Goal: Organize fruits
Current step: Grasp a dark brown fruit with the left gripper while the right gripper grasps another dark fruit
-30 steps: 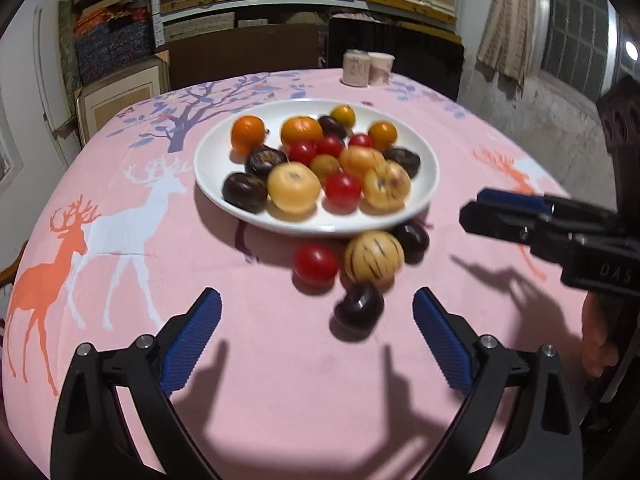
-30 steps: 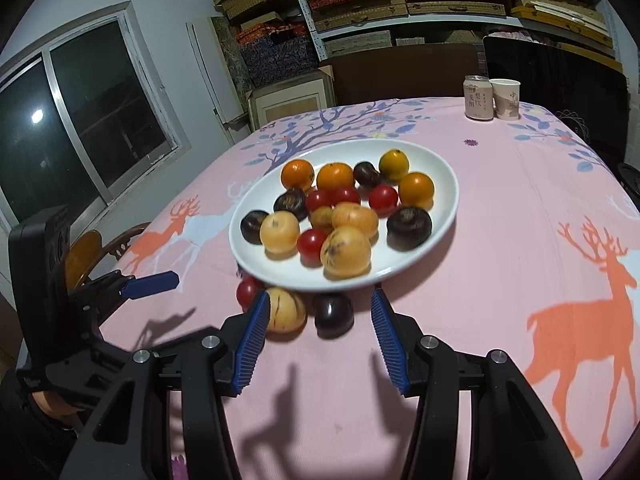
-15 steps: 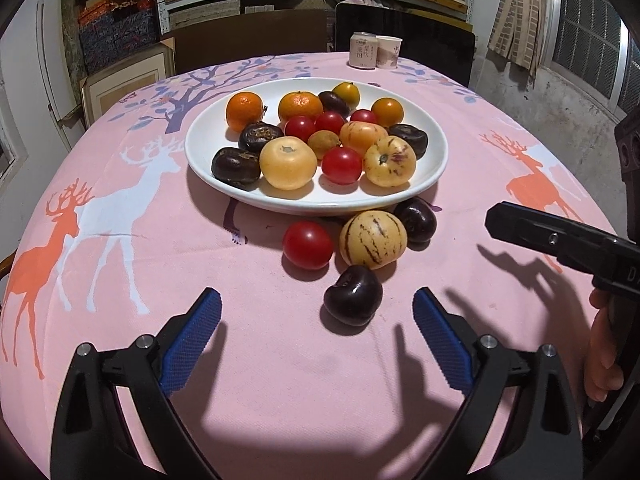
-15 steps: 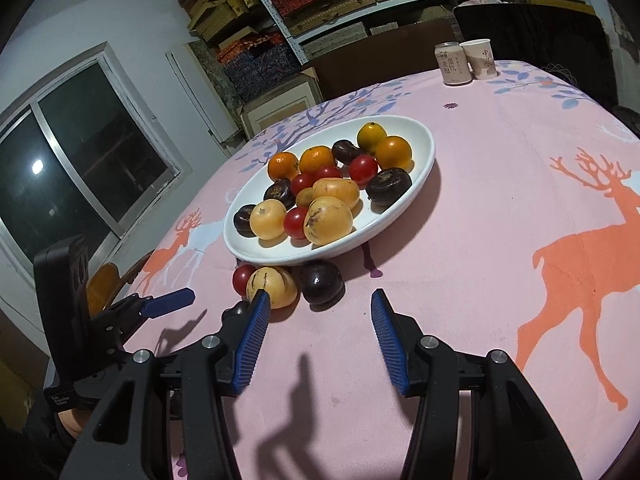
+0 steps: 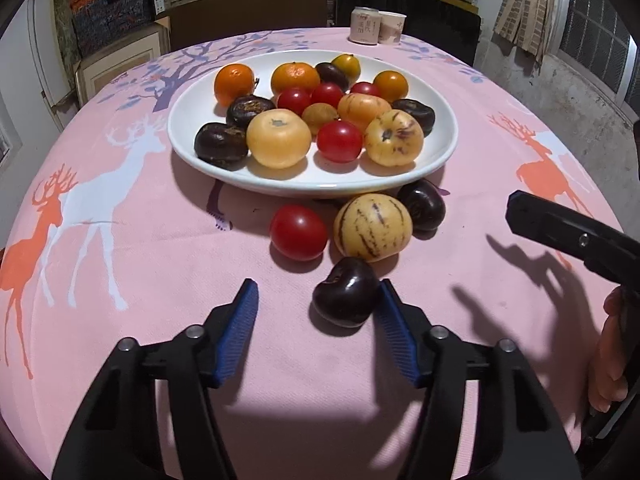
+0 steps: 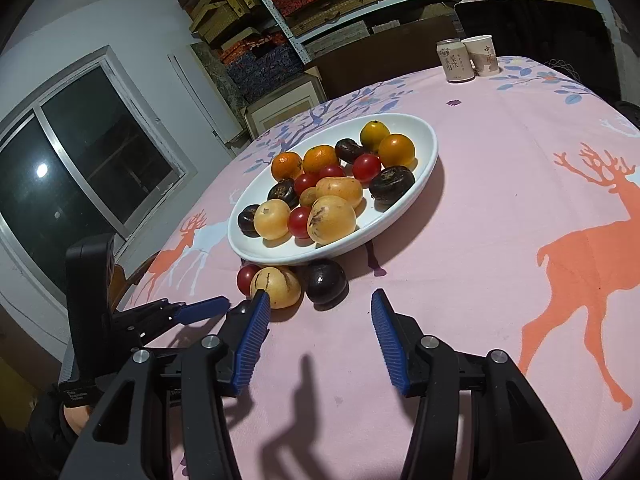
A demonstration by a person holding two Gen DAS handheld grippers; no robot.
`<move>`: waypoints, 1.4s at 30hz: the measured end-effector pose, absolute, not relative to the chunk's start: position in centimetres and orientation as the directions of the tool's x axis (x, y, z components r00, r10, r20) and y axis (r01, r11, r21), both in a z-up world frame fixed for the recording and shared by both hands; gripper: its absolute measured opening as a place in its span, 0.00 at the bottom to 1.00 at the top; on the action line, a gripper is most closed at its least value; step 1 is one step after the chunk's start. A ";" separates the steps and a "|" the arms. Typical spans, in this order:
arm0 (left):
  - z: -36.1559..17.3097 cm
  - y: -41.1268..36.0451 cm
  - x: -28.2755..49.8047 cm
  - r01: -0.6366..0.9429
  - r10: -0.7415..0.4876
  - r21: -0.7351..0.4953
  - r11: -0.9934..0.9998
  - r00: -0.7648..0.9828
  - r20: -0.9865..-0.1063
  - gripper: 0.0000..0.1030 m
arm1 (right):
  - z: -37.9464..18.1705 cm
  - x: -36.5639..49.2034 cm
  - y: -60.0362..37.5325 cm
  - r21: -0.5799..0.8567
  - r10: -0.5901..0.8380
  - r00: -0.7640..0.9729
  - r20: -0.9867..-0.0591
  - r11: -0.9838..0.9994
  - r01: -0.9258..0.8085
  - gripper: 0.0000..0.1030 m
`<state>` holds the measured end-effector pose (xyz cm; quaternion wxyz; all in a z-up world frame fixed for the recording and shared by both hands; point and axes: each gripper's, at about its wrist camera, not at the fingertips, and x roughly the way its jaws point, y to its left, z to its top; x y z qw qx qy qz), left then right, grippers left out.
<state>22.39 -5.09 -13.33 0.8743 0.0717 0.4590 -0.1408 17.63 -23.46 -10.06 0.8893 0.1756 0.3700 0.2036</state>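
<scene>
Upper centre: white plate held mixed fruits. Below, dark plum lay stem-dimple leftward; left gripper jaws closing, right gripper jaws apart, empty.

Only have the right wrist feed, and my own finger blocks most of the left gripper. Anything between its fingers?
Observer: Yes. A dark plum lies between the left gripper fingers. Its jaws have just been closing.
Operator: Clamped?
Observer: No. One pad touches the plum; the other stands clear of it.
Operator: I count three loose fruits by the plate.
Observer: Four. That plum lies nearest the gripper, in front of the red tomato, the striped pepino melon and a second dark plum.
</scene>
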 end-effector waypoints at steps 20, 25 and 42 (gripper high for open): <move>-11.6 -2.9 20.8 0.295 -0.289 -0.126 0.947 0.615 -0.733 0.31 | -10.3 18.2 -22.3 0.399 0.449 0.614 -0.649 0.888 -0.228 0.52; -11.4 -1.8 20.8 0.275 -0.315 -0.175 0.945 0.625 -0.714 0.31 | -9.7 19.8 -21.7 0.365 0.414 0.592 -0.691 0.907 -0.209 0.52; -11.4 -1.4 20.1 0.285 -0.335 -0.191 0.939 0.636 -0.695 0.31 | -11.3 23.0 -16.7 0.124 0.259 0.547 -0.796 0.954 -0.272 0.43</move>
